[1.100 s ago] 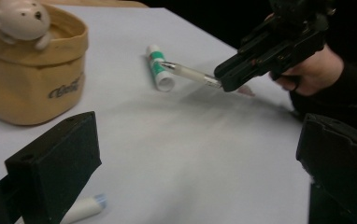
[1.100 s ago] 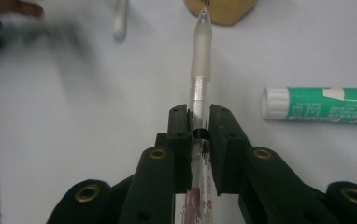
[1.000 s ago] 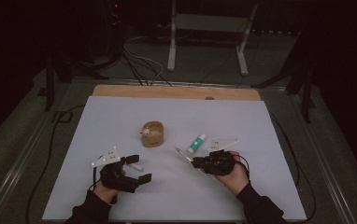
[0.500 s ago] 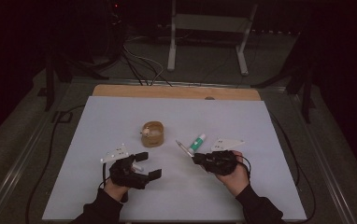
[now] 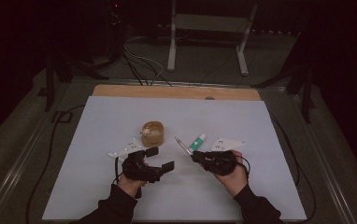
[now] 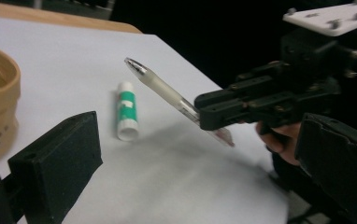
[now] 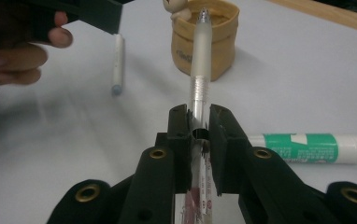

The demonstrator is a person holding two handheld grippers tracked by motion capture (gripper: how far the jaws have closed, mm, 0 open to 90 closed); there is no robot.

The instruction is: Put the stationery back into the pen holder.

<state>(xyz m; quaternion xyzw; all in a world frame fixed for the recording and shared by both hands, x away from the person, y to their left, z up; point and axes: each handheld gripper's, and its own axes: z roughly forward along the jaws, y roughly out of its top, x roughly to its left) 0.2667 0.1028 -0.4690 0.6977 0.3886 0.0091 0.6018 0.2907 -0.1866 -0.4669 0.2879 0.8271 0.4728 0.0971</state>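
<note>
My right gripper [image 7: 199, 116] is shut on a clear pen [image 7: 200, 51] with a frosted grip and silver tip; the pen sticks out forward, off the table, pointing toward a tan fabric pot [image 7: 209, 39]. In the high view the right gripper [image 5: 195, 156] holds the pen [image 5: 182, 145] just right of the table's middle. My left gripper [image 5: 160, 158] hovers beside it, open, with nothing between its wide-spread jaws. The left gripper view looks between those open jaws at the held pen [image 6: 162, 91]. A green-and-white glue stick [image 6: 127, 112] lies flat near the pen.
The tan pot [image 5: 152, 133] stands upright at the centre of the white table sheet [image 5: 242, 116]. A white marker [image 7: 118, 63] lies flat near the left hand [image 7: 22, 51]. The glue stick [image 5: 197, 141] rests just past the right gripper. A wooden edge [image 5: 176, 92] runs along the far side.
The left gripper has moved right toward the middle of the table and risen slightly, its jaws now closer to the pen. The right gripper has kept still with the pen.
</note>
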